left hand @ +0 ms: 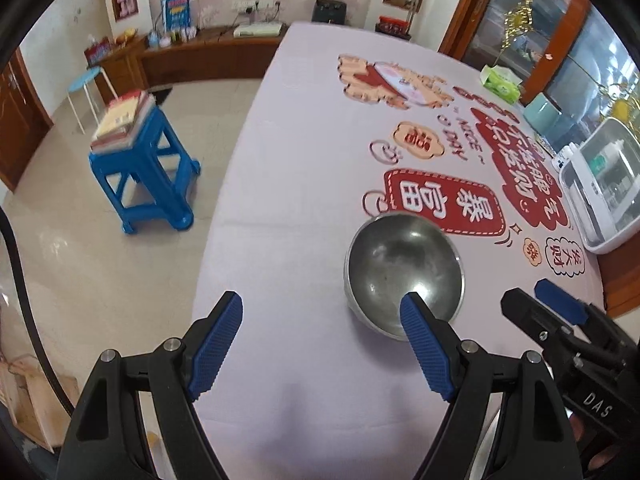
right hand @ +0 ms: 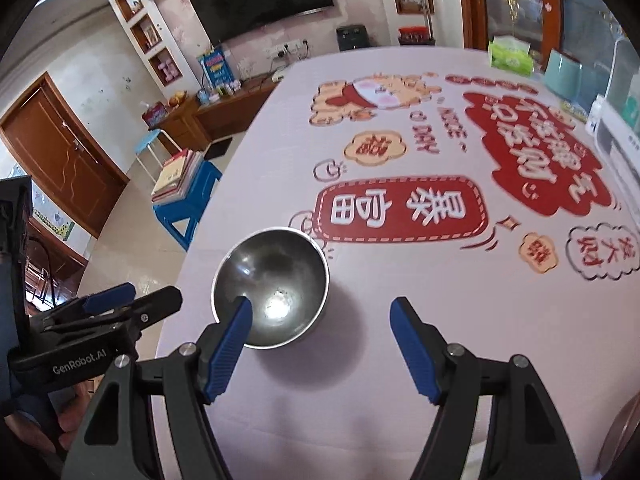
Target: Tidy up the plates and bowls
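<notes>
Both claws are held released and empty: left claw [left hand: 322, 344], right claw [right hand: 322, 340]. A steel bowl [left hand: 404, 270] stands upright near the surface [left hand: 288, 184] edge. A glancing finger on its rim could tip or skid it floorward.

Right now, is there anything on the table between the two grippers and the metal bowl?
Nothing visible is in the way. The metal bowl sits alone on the printed tablecloth, with only bare cloth between it and the open left gripper and open right gripper. The white container stands far off at the table's edge.
</notes>
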Tool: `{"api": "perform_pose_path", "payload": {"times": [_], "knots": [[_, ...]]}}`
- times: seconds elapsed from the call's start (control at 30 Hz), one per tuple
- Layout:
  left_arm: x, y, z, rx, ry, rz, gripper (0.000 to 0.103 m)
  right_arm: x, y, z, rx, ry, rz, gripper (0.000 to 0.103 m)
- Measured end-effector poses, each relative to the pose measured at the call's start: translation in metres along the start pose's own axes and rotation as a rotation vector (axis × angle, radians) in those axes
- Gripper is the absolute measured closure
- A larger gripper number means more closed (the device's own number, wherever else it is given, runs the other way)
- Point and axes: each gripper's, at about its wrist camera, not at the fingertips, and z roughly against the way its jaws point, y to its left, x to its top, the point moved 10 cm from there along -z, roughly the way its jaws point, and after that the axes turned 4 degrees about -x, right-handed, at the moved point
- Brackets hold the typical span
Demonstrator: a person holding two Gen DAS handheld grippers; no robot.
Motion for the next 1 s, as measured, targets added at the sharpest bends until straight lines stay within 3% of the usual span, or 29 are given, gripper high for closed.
{"api": "perform_pose_path", "payload": {"times": [0.23, 0.53, 0.6, 0.73, 1.0], "knots": [[-0.010, 0.003, -0.043, -0.024, 0.097, 0.031, 0.023, -0.011, -0.004, -0.034, 0.010, 0.082, -0.047, 0.031], [-0.013, 0.001, -0.071, -0.051, 0.155, 0.034, 0.025, -0.023, -0.004, -0.057, 0.037, 0.133, -0.096, 0.035], [-0.014, -0.001, -0.076, -0.057, 0.167, 0.031, 0.030, -0.026, -0.003, -0.060, 0.044, 0.139, -0.100, 0.047], [-0.017, -0.005, -0.083, -0.067, 0.188, 0.028, 0.040, -0.029, 0.000, -0.065, 0.068, 0.149, -0.108, 0.058], [-0.018, -0.018, -0.085, -0.115, 0.193, 0.017, 0.073, -0.029, 0.008, -0.063, 0.118, 0.145, -0.109, 0.079]]}}
